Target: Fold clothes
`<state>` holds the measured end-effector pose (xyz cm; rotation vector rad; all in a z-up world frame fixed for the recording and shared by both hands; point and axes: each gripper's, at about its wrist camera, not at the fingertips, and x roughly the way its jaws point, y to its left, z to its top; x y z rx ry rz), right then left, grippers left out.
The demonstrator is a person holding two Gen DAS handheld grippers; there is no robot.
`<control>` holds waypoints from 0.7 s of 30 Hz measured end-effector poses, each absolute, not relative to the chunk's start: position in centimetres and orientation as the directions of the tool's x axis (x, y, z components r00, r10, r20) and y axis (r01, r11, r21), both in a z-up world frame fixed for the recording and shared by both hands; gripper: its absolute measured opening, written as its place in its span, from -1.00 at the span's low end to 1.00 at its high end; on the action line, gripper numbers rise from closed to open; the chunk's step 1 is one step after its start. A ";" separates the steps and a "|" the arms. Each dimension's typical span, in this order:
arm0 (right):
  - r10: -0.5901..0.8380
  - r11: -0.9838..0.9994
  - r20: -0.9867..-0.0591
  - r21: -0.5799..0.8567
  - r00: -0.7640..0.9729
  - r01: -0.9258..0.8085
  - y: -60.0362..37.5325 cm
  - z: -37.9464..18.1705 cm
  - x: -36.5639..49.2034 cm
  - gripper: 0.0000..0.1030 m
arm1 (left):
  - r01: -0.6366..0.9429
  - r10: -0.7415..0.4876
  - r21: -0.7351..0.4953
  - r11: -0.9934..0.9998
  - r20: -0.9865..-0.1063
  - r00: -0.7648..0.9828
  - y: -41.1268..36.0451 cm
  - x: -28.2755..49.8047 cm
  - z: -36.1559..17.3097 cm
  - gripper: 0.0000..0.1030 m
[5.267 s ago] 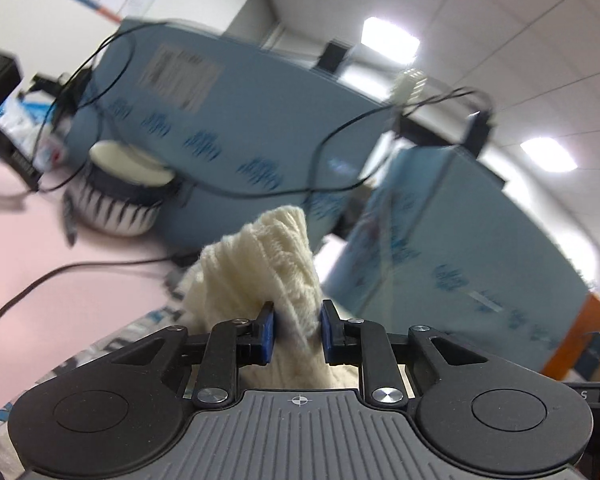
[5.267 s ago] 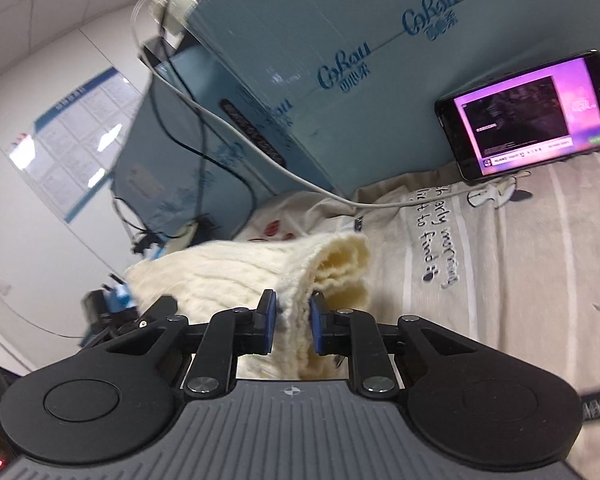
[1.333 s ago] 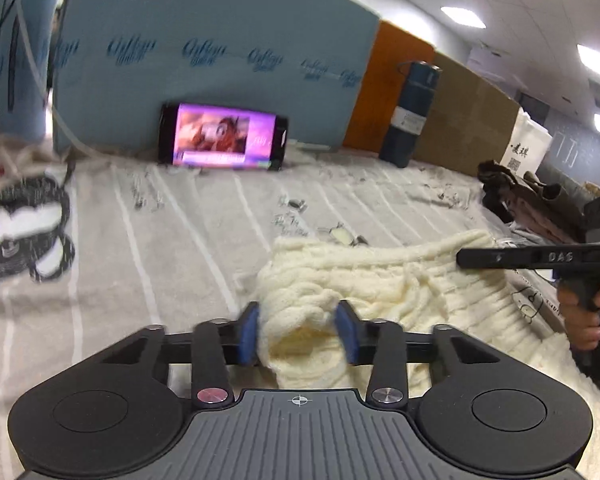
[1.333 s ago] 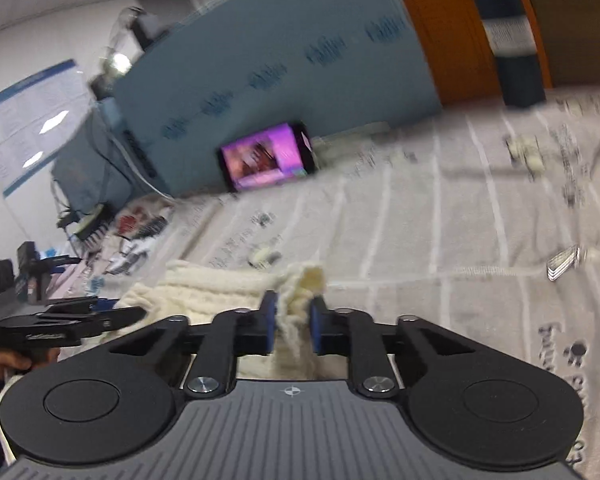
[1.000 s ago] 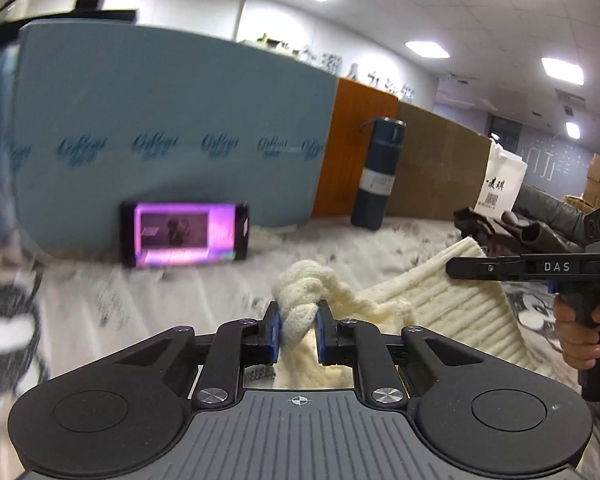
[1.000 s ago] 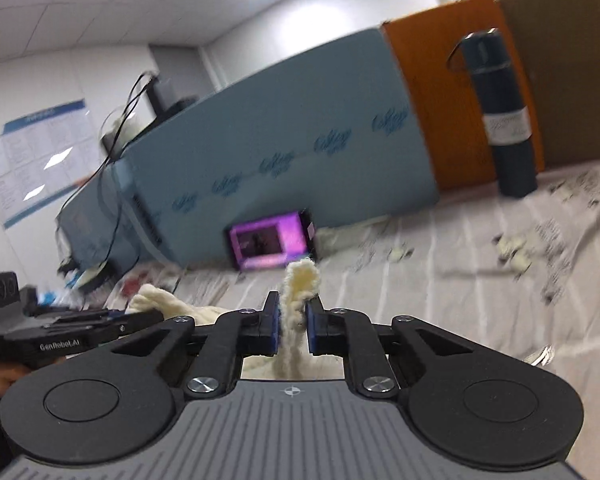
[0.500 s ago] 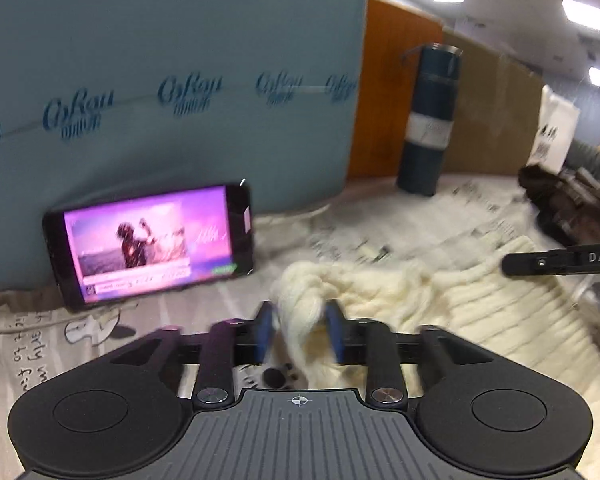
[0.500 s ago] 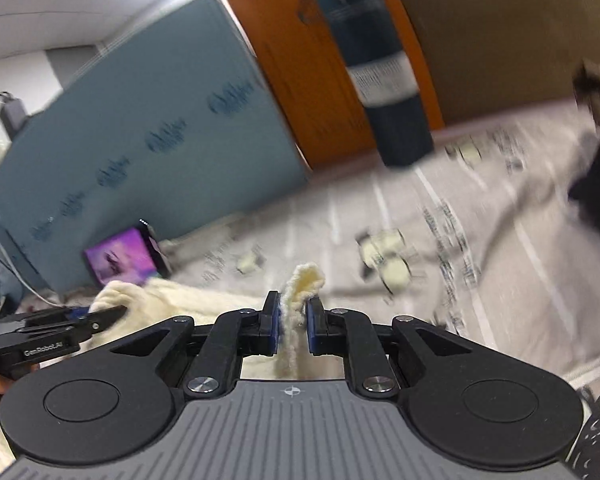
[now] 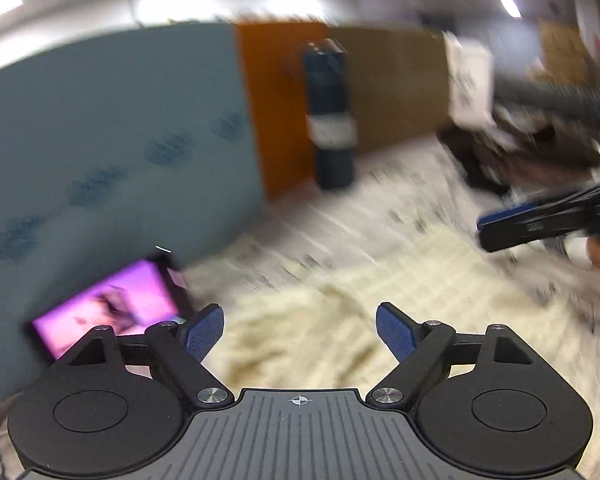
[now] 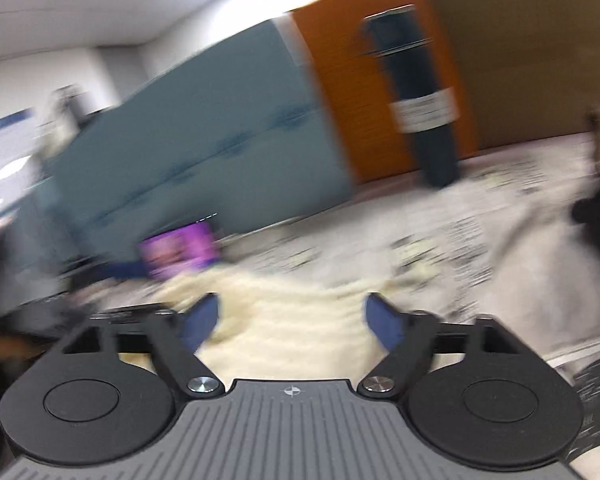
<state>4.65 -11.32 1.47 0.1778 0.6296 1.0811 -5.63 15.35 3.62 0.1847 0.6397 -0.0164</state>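
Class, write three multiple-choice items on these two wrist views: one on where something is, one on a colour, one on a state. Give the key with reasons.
1. Where does the cream knit sweater lie?
A. on the printed sheet
B. over the phone
C. inside a box

2. What colour is the phone screen?
A. green
B. purple-pink
C. white

3. How are the left tongs?
A. shut on the sweater
B. shut on nothing
C. open

Key: 1 A, it is spread flat on the sheet; 2 B, the screen glows purple-pink; 3 C, their blue pads stand wide apart, as do those of the right tongs.

a lit phone [image 9: 107,312] leans on a blue panel [image 9: 112,152]; blurred dark bottle [image 9: 332,120], perhaps.
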 end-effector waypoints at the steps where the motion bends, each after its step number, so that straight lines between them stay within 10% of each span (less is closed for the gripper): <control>1: 0.882 0.430 -0.390 0.437 0.264 -0.790 -11.5 1.3 4.2 0.60 | 0.082 0.042 0.172 0.982 -0.617 0.786 15.3 -5.3 3.2 0.62; 5: 0.897 0.311 -0.427 0.425 0.115 -0.850 -11.3 0.4 2.6 0.62 | 0.093 0.050 0.175 0.980 -0.676 0.735 15.4 -4.4 1.4 -0.47; 10: 0.881 0.254 -0.471 0.397 0.042 -0.882 -10.0 0.1 1.2 0.62 | -0.041 0.129 0.163 0.986 -0.577 0.807 17.6 -7.6 1.9 -0.69; 15: 0.887 0.182 -0.461 0.412 -0.032 -0.893 -9.8 0.0 0.5 0.62 | -0.270 0.266 0.072 0.960 -0.533 0.803 22.3 -11.9 2.2 -0.49; 18: 0.876 0.175 -0.479 0.409 -0.048 -0.896 -9.4 0.0 0.5 0.62 | -0.396 0.344 0.040 0.917 -0.581 0.737 25.4 -13.8 1.3 0.35; 21: 0.868 0.166 -0.492 0.409 -0.063 -0.897 -9.3 0.1 0.3 0.62 | -0.471 0.417 0.059 0.880 -0.572 0.706 26.7 -16.2 1.4 0.61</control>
